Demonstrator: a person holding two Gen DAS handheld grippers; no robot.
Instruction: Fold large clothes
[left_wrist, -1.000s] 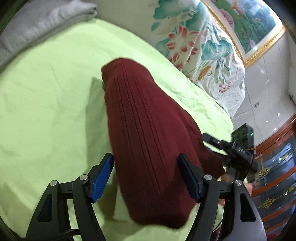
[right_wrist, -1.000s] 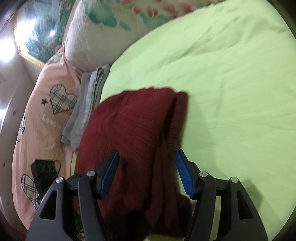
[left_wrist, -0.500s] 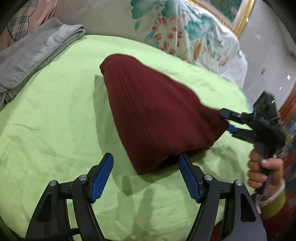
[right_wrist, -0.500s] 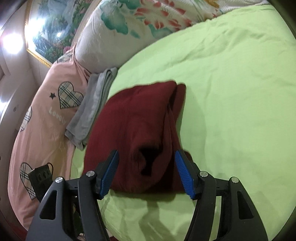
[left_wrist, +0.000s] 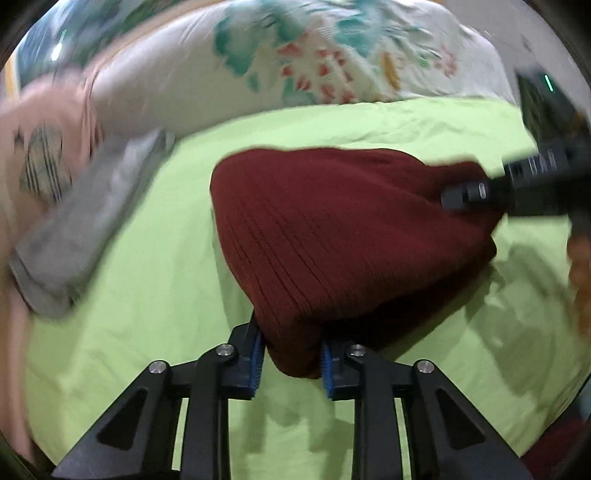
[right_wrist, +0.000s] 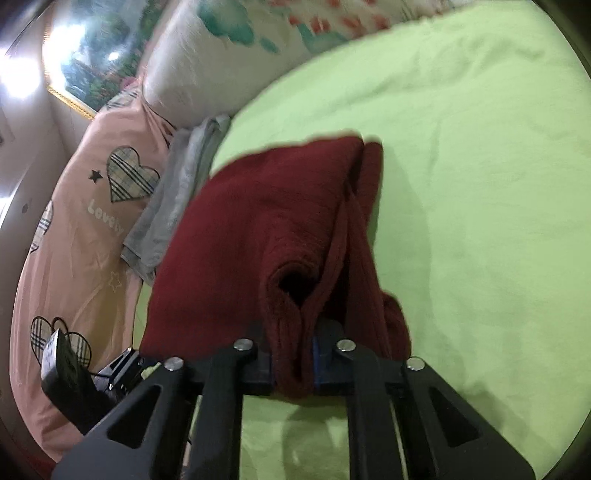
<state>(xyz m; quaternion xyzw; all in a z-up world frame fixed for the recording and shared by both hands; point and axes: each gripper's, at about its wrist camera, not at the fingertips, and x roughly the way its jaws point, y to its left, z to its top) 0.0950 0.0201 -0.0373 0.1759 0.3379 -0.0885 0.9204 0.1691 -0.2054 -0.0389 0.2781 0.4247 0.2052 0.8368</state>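
**Reporter:** Where did the maroon knit garment (left_wrist: 343, 236) sit, and why was it gripped at two places?

**Photographer:** It lay partly folded on the bed, on the green sheet (left_wrist: 147, 280), with its near edge lifted. The left hand-held gripper (left_wrist: 291, 360) had one near corner between its blue pads, the jaws closing on the bunched knit. The right hand-held gripper (right_wrist: 293, 360) was closing too, its pads already pinching a gathered fold of the same garment. Two corners in hand looked like the setup for carrying one edge over evenly, so the layers would stay square.

**Reporter:** Why was it out in the open part of the bed?

**Photographer:** Probably for room. A folded grey cloth (right_wrist: 177, 199) lay just beside the garment's far side, against a pink heart-print pillow (right_wrist: 81, 229) and a floral pillow (left_wrist: 295, 62). The sheet on the other side was free for the fold.

**Reporter:** Anything awkward?

**Photographer:** In the right wrist view, one loose strip (right_wrist: 369, 229) hung along the garment's right side and could slip out of the fold. The left view was blurred, so finer detail was lost.
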